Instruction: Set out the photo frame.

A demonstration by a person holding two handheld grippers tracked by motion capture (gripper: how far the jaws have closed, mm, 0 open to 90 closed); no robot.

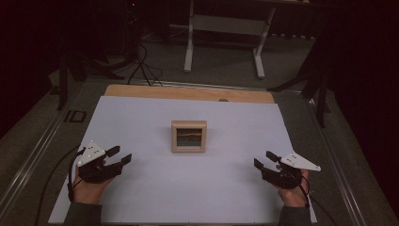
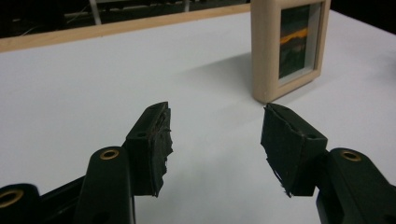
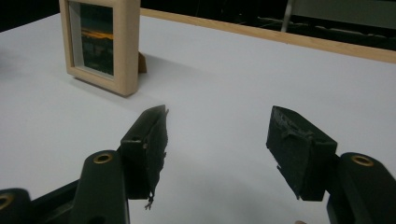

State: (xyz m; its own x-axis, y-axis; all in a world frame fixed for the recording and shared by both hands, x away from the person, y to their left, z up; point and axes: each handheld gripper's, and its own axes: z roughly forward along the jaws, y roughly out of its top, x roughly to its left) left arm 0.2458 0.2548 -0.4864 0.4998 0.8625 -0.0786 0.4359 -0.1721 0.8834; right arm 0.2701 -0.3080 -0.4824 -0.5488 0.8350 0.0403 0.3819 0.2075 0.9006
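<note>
Nothing done yet. The frame [image 1: 188, 136] stands upright mid-table, untouched. Your left gripper [image 1: 119, 156] and right gripper [image 1: 264, 159] rest at the near corners, jaws spread, empty, well apart from it. Reach and grasp remain.

Pale, light-wood picture frame [image 1: 188, 136], with a dark green-black picture inside crossed by an orange streak and set off by a whitish inner border. White table sheet [image 1: 155, 188], plain and unpatterned, edged at the far side by a tan wooden strip [image 1: 188, 93]. Black left gripper [image 1: 118, 156] and black right gripper [image 1: 263, 159], each topped by a light grey plate, brass-coloured rivets on the arms.
</note>
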